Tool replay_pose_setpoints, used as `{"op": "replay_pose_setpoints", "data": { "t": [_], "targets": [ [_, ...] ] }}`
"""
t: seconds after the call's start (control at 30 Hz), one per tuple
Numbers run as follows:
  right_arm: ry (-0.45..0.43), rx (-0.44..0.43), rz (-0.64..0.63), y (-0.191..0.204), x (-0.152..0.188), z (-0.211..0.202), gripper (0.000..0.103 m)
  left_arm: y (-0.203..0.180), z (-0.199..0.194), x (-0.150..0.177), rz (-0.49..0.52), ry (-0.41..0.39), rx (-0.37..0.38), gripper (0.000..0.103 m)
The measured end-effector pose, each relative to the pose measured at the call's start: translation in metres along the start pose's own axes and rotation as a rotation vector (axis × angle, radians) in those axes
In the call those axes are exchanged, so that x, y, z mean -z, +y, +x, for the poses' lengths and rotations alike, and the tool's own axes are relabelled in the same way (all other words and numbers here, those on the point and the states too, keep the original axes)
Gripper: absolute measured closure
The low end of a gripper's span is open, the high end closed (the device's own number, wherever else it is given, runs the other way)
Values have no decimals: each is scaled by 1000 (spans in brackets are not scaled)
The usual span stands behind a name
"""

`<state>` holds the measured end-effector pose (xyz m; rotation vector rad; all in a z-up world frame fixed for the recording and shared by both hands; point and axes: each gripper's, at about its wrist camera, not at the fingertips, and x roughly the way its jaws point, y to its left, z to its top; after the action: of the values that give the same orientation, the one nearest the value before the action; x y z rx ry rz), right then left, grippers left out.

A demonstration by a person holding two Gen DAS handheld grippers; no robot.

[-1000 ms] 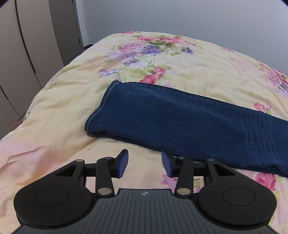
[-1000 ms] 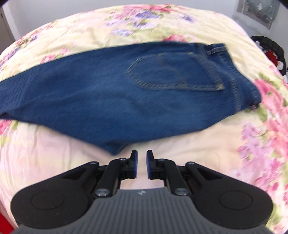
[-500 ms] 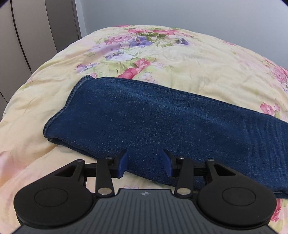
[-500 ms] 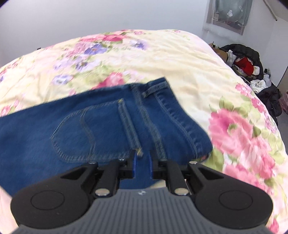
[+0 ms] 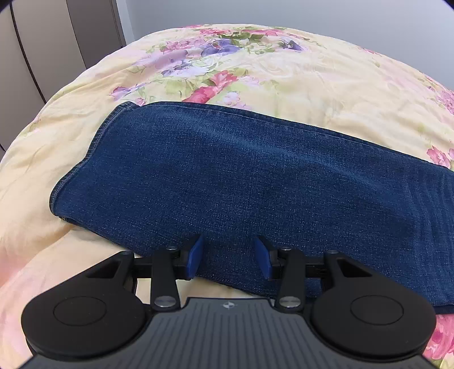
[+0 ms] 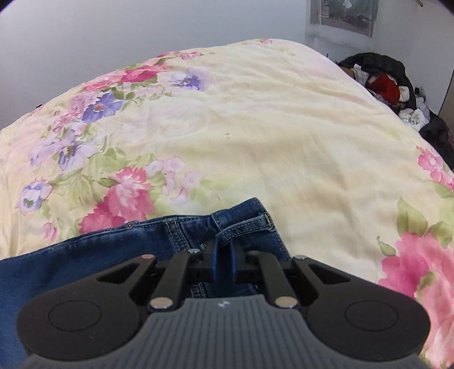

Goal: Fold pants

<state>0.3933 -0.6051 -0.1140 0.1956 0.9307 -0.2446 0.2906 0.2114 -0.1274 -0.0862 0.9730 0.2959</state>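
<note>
— Pale grey walls stand behind the bed, and your work surface is the yellow floral quilt (image 5: 326,85), which fills both wrist views. What lies on it?

— Your blue jeans (image 5: 227,184), laid flat and stretched across the quilt. From your left wrist you see the leg end: the hem (image 5: 85,161) faces the left of that picture, toward the grey wardrobe doors (image 5: 56,42). From your right wrist you see the other end, the waistband with a belt loop (image 6: 247,224).

— And my left gripper?

— Your left gripper (image 5: 229,258) hovers over the near edge of the trouser leg with its jaws about half apart. Denim shows in the gap between the blue pads (image 5: 194,257), but the pads press on nothing; whether their tips touch the cloth I cannot tell.

— My right one?

— Your right gripper (image 6: 224,255) sits at the waistband, just below the belt loop. Its jaws have just been closing and now stand drawn together, with only a narrow slit between the blue pads. Denim lies right at the tips, and they seem pinched on the waistband there, though the fingers hide the contact itself.

— Anything else around you?

— Beyond the right side of the bed, a heap of dark and red clothes (image 6: 386,85) lies on the floor, with a picture (image 6: 343,17) on the wall above it.
</note>
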Motion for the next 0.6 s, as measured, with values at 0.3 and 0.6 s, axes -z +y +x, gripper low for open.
{"op": "replay_pose_setpoints", "data": {
  "t": [0.3,0.6],
  "targets": [
    [-23,52,-66,15,-2,-13,101,34,-28,-4,-130,-78,88,47],
    [-49,-30,-211,74,26,-74,96,139,-23,18,-640,-69,216,44]
  ]
}}
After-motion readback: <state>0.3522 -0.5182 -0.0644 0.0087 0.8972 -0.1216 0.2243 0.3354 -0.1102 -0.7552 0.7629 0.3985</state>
